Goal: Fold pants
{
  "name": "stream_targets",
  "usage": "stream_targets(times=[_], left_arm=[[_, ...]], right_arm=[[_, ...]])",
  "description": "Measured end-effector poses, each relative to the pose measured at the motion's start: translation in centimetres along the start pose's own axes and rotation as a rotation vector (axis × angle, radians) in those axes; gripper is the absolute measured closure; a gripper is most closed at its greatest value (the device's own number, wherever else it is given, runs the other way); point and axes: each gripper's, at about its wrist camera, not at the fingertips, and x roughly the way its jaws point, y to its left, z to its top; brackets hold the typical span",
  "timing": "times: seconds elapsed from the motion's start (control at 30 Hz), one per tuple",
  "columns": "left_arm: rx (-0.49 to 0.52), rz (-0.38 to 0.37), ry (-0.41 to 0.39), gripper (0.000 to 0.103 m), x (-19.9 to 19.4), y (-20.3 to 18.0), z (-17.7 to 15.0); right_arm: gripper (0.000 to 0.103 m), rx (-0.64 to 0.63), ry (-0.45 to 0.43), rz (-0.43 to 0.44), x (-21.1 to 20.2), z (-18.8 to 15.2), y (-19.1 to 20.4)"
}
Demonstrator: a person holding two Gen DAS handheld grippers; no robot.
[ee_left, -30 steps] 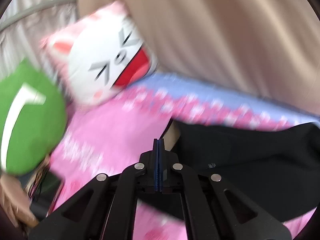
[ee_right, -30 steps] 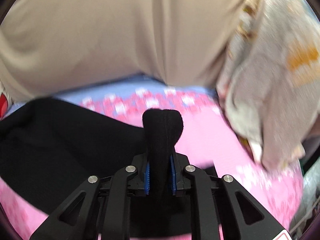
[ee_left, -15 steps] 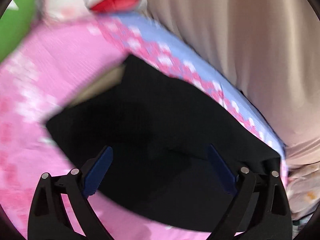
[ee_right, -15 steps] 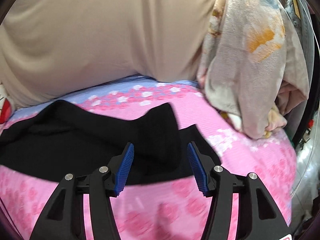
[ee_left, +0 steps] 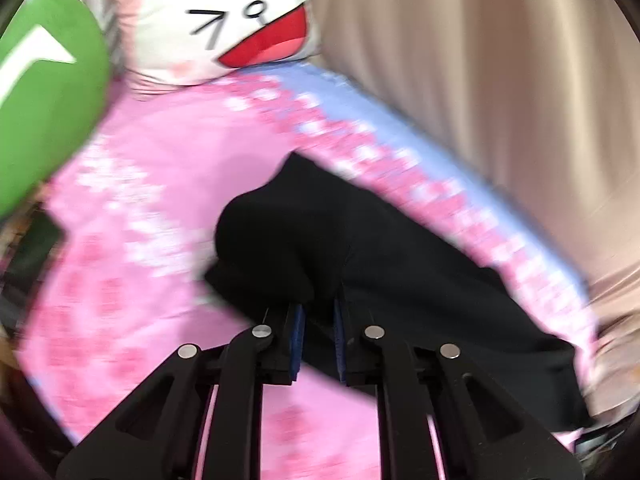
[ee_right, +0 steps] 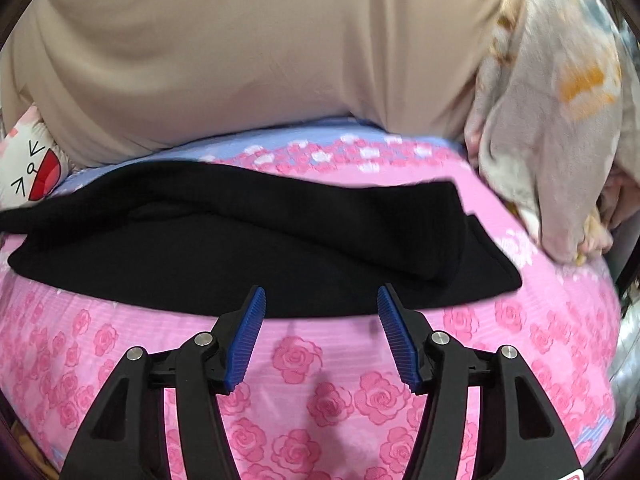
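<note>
Half a second on, the left gripper point(ee_left: 318, 312) has closed from wide open onto a bunched fold of the black pants point(ee_right: 248, 236), which lie on the pink rose-print bedspread point(ee_right: 320, 392); the right gripper point(ee_right: 320, 300) stays spread wide and empty at their near edge.

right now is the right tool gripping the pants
No, the right tool is open above the pink rose sheet, just short of the black pants.
</note>
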Motion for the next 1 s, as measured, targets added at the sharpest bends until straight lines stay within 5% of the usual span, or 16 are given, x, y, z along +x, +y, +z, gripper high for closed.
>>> stream_targets(times=[0.13, 0.37, 0.5, 0.57, 0.63, 0.77, 0.9, 1.0], left_arm=[[0.030, 0.172, 0.110, 0.084, 5.3, 1.6, -2.8], [0.043, 0.207, 0.056, 0.083, 4.3, 0.7, -3.7], [0.030, 0.236, 0.049, 0.079, 5.9, 0.4, -4.1], [0.059, 0.284, 0.032, 0.077, 5.8, -0.2, -4.5], [0.073, 0.304, 0.025, 0.077, 6.1, -0.6, -4.6], [0.053, 0.296, 0.031, 0.077, 5.8, -0.7, -4.4], [0.048, 0.289, 0.032, 0.077, 5.9, -0.6, -4.4], [0.059, 0.300, 0.018, 0.076, 6.1, -1.0, -4.5]], right_arm=[[0.045, 0.095, 0.028, 0.023, 0.9, -0.9, -2.1], [0.041, 0.186, 0.031, -0.012, -0.5, -1.1, -5.6], [0.037, 0.222, 0.106, -0.040, 3.1, -0.2, -8.0], [0.045, 0.191, 0.170, -0.071, 5.5, -0.5, -8.1], [0.095, 0.171, 0.211, -0.045, 6.9, -0.9, -7.6], [0.095, 0.025, 0.084, -0.145, 3.6, 2.6, -6.2], [0.092, -0.031, -0.073, -0.286, 0.3, 7.7, -8.8], [0.090, -0.032, 0.038, -0.294, 5.3, 7.4, -11.9]])
